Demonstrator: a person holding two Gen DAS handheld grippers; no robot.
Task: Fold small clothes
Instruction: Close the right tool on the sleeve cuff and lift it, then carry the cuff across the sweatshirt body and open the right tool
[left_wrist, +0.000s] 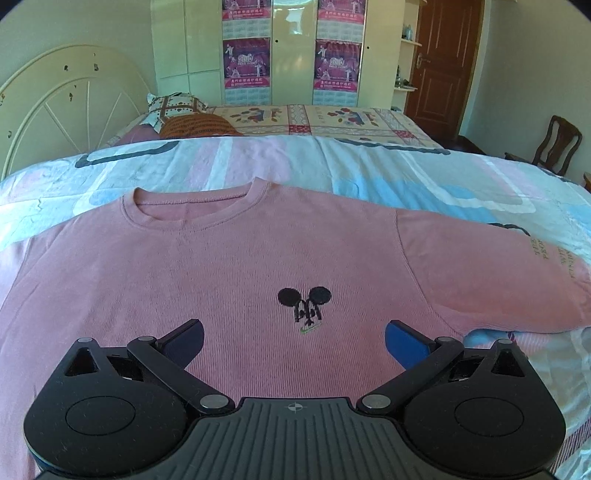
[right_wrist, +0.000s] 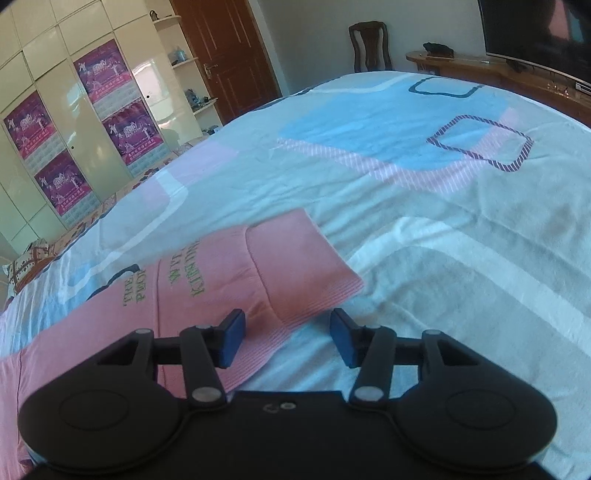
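Left gripper (left_wrist: 294, 341): jaws spread wide, nothing between the blue pads (left_wrist: 404, 345), hanging low over the chest of the pink sweatshirt (left_wrist: 221, 266), aimed up the garment toward the collar; cannot tell if the pads touch the fabric. Sweatshirt lies flat, front side up, on the bedspread (left_wrist: 369, 166), long axis running from the near hem away to the neckline (left_wrist: 195, 208), so the collar points at the far side of the bed. Black mouse-ear embroidery (left_wrist: 304, 306) sits mid-chest, just ahead of the left gripper and roughly centred between its fingers. One sleeve (left_wrist: 498, 277) runs out to the right edge of the left wrist view, green lettering near its end. Right gripper (right_wrist: 286, 336): also open, not gripping anything, low over the end of that sleeve (right_wrist: 236, 280); its left pad (right_wrist: 232, 341) is over the ribbed cuff (right_wrist: 273, 332), the right pad (right_wrist: 341, 341) is over bare bedspread (right_wrist: 406, 184) just beside the cuff edge. In the right wrist view the sleeve lies diagonally, cuff end nearest the gripper and toward the lower right, with green lettering (right_wrist: 188, 277) farther along it. Sleeve end looks folded back on itself, one pink flap on top of another. Beyond: a second bed cover with patchwork print (left_wrist: 314, 118), a pillow (left_wrist: 173, 107), a cream headboard (left_wrist: 66, 107), a wardrobe (left_wrist: 288, 51) with purple posters, a brown door (left_wrist: 441, 62), a wooden chair (left_wrist: 557, 144).
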